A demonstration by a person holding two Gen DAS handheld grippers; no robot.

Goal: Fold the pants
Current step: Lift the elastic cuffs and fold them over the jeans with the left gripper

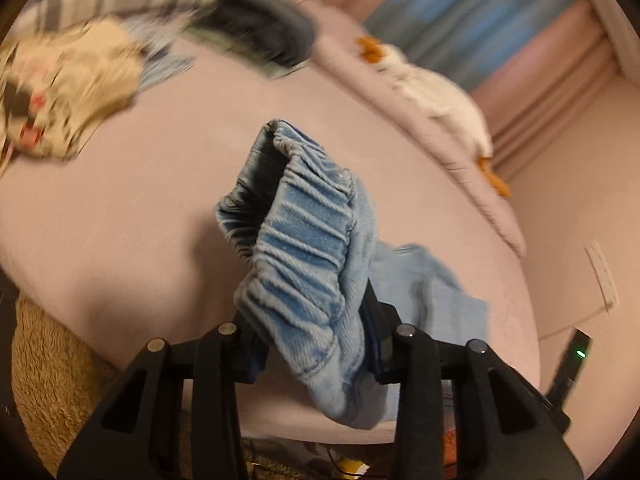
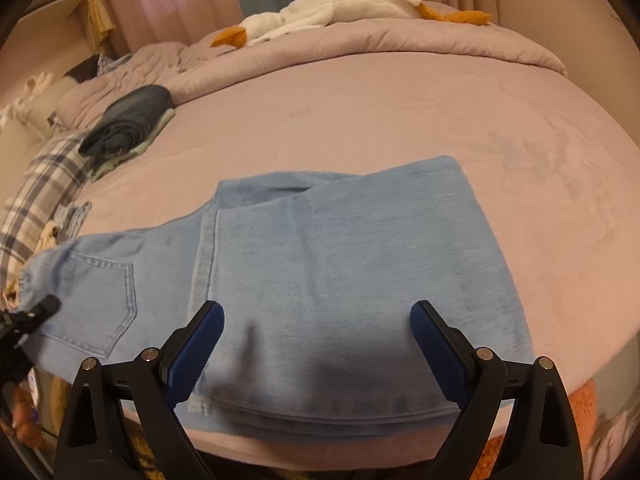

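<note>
Light blue jeans (image 2: 340,260) lie on the pink bed (image 2: 360,120), legs folded over toward the back pocket (image 2: 100,304). In the left wrist view my left gripper (image 1: 316,344) is shut on the ruched elastic waistband (image 1: 304,240), which stands bunched up above the sheet (image 1: 120,220); the cloth hides most of its fingers. My right gripper (image 2: 316,312) is open just above the folded legs near the bed's front edge, with the denim below its blue pads (image 2: 200,344) and nothing pinched. A black gripper tip (image 2: 40,308) shows at the jeans' left end.
A stack of dark folded clothes (image 2: 128,120) sits at the back left beside a plaid cloth (image 2: 40,192). A white goose plush (image 2: 340,4) lies on the rolled quilt (image 2: 440,40) at the back. A patterned cream garment (image 1: 60,92) lies far left. Curtains (image 2: 168,0) hang behind.
</note>
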